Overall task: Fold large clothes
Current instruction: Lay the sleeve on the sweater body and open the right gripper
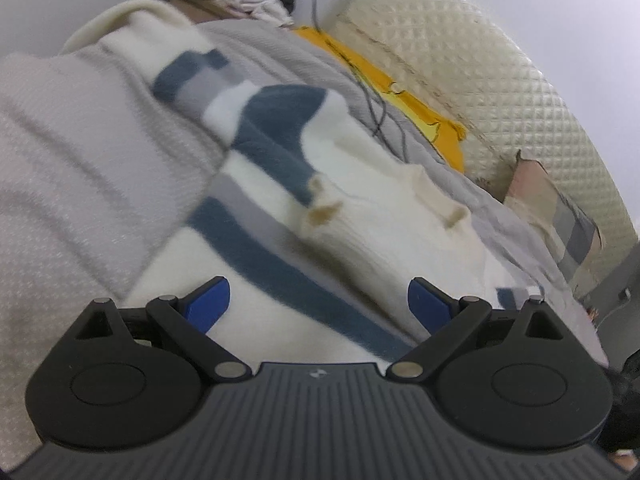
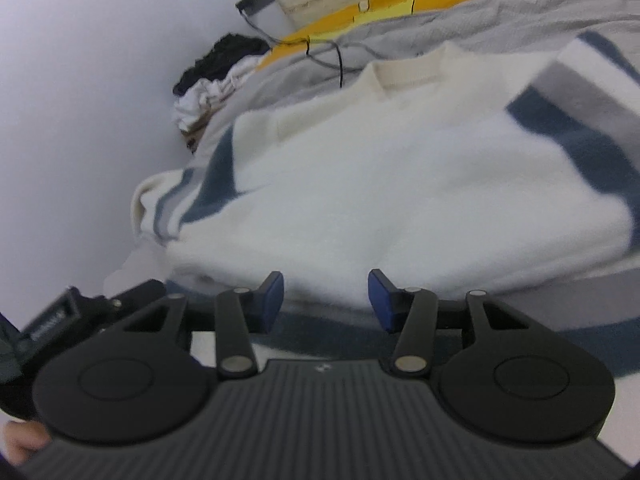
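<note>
A large cream sweater with blue and grey stripes lies spread on a bed. Its ribbed collar points to the right in the left wrist view, and one sleeve is folded across the body. My left gripper is open and empty, just above the striped lower body. In the right wrist view the same sweater fills the middle, with its collar at the far side. My right gripper is open and empty, right at the sweater's near edge.
A grey bedsheet covers the bed. A yellow cloth and dark cables lie beyond the sweater, next to a quilted cream headboard. A heap of white and black clothes sits by the wall.
</note>
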The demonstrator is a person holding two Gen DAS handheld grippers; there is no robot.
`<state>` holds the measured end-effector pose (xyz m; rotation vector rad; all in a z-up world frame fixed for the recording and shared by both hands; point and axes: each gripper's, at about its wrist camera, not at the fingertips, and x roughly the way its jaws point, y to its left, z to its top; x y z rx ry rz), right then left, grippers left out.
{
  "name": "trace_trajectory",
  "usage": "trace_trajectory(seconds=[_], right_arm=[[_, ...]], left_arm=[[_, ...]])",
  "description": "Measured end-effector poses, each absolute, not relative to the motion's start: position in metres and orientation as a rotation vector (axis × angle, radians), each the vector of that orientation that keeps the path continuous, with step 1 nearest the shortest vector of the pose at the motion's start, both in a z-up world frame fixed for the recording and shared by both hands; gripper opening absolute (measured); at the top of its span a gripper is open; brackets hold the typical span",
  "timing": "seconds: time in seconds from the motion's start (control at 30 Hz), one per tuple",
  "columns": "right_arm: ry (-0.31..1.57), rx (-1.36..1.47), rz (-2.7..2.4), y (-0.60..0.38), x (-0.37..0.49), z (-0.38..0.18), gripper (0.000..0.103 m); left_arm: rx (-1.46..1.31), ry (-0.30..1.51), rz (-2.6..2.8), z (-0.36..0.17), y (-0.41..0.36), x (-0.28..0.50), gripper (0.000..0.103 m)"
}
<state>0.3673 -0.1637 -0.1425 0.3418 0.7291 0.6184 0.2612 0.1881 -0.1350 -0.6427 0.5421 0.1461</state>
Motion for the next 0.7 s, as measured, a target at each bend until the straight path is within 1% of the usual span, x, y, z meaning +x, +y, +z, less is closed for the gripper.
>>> trace_trajectory(seconds=[0.1,0.2,0.4,0.47,0.53,0.7], right_arm=[[0.694,0.363,0.573,-0.173,0.371,-0.139,0.051],[0.666,0.324,0.496,-0.177,0.377,-0.14,0.051],[0.676,0.305,0.415,-0.177,0.375,-0.168,0.047],[0.644,0.285,0.408,-0.176,0.369,-0.173,0.047],[0.62,0.254,0.398,-0.171,0.365,-0.175,0.047],[0.584,0.196,0.38,-0.163,0.361,-0.182,0.047]], left_arm=[[-0.597,0.534,0.124,-0.133,0.178,0.266,0.098],[-0.563,0.536,0.094,-0.133,0.169,0.271,0.097],[-0.431,0.529,0.09,-0.127,0.15,0.289,0.096],[-0.408,0.522,0.08,-0.127,0.147,0.295,0.096],[-0.377,0.522,0.084,-0.128,0.144,0.303,0.089],[-0.373,0.573,0.077,-0.14,0.144,0.325,0.067]])
